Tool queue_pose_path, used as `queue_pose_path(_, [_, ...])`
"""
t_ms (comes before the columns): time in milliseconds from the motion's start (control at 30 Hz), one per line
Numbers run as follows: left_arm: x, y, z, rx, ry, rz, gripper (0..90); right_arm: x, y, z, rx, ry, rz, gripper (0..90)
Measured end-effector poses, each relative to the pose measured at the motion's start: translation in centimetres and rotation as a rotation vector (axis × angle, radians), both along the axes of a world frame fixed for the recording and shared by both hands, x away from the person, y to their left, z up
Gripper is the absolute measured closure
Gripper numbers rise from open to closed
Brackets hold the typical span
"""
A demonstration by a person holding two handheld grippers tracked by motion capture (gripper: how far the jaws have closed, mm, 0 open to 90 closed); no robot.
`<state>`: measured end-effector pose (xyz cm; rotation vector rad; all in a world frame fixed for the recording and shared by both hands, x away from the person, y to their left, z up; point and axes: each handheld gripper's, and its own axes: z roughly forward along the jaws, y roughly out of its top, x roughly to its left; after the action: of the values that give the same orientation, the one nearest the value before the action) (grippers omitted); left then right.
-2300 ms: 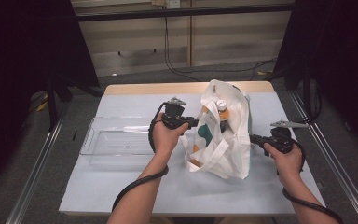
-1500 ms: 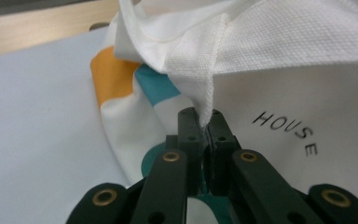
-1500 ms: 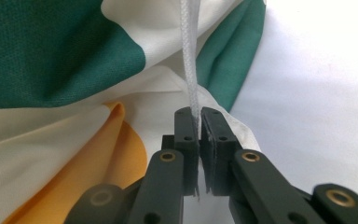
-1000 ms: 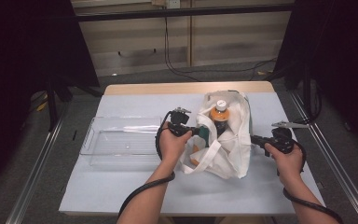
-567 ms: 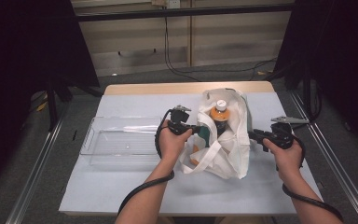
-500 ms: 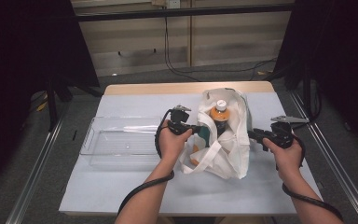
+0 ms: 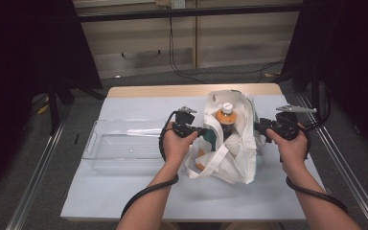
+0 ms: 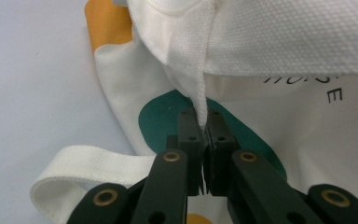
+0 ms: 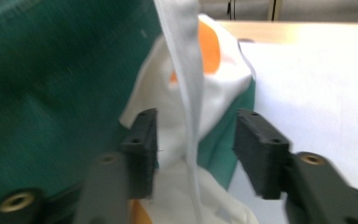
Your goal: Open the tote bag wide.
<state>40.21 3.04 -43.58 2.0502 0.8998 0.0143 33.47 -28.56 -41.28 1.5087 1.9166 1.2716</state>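
A white tote bag point(image 7: 235, 153) with teal and orange patches stands on the table, its mouth open. Inside it stands a bottle point(image 7: 226, 113) with a white cap and an orange label. My left gripper point(image 7: 202, 131) is at the bag's left side, shut on a fold of its white rim point(image 8: 200, 84). My right gripper point(image 7: 258, 127) is at the bag's right side. Its jaws have just been opening, and in the right gripper view a white strip of the bag point(image 9: 189, 93) hangs between the pads point(image 9: 144, 140) without either pad pressing on it.
A clear plastic tray point(image 7: 124, 143) lies left of the bag, close to my left hand. The pale table cover point(image 7: 124, 196) reaches to the front edge. Metal rails run along both sides of the table, and cables lie on the floor behind it.
The bag's mouth has come down since the first frame, so the bottle shows. The right gripper has risen a little and its jaws have parted from the bag's rim. The left gripper has kept its hold.
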Motion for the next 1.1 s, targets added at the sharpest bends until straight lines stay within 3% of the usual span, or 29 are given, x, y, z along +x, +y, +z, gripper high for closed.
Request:
queue_pose_path(167, [0.0,0.1,0.0,0.003,-0.001,-0.003,87.5,0.5,0.2,0.6,0.005,-0.023,-0.009,61.0])
queue_pose_path(333, [0.1,0.2,-0.1,-0.004,-0.002,0.004,87.5,0.9,0.1,1.0,0.022,-0.042,-0.009,75.3])
queue_pose_path(367, [0.1,0.2,-0.1,-0.003,-0.001,0.004,87.5,0.9,0.0,1.0,0.036,-0.037,-0.003,80.9])
queue_pose_path(533, [0.1,0.4,-0.1,-0.013,0.004,0.017,87.5,0.9,-0.4,0.7,0.070,-0.006,-0.009,88.3])
queue_pose_path(767, [0.1,0.7,-0.3,-0.006,0.007,0.021,87.5,0.6,-0.8,-0.5,0.073,0.018,-0.028,88.6])
queue_pose_path(1100, [0.0,1.0,-0.4,0.005,0.000,0.037,87.5,-0.4,-1.9,-3.7,0.055,0.085,-0.052,88.7])
